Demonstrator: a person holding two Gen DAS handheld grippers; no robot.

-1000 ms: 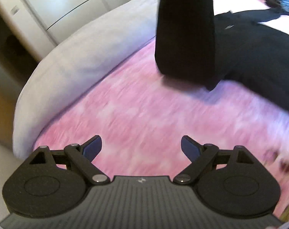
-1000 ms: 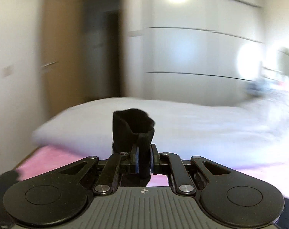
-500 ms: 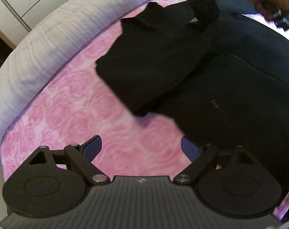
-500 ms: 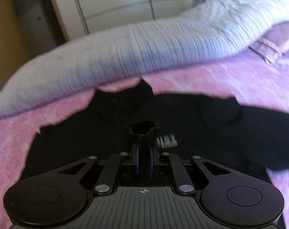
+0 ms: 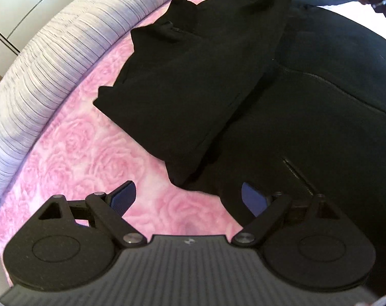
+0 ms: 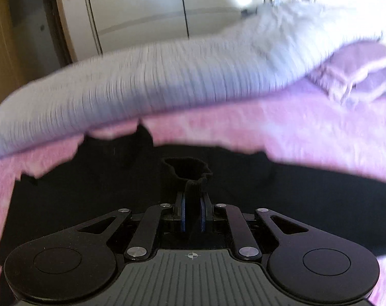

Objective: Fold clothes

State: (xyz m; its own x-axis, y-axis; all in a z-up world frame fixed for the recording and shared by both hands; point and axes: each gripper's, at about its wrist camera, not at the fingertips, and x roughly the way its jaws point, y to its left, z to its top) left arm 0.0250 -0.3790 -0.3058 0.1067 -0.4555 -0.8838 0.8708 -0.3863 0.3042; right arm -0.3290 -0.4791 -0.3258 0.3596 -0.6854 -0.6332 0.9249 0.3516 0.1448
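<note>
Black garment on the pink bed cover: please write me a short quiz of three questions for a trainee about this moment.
1. True or false: the right gripper is shut on a fold of the black garment.
2. What is between the fingers of the left gripper?
A. black cloth
B. nothing
C. a hanger
3. Fill in: the garment lies on a ____ bed cover with a rose pattern.

Key: 1 true; 2 B, the jaws stand wide apart over the cover; 3 pink.
</note>
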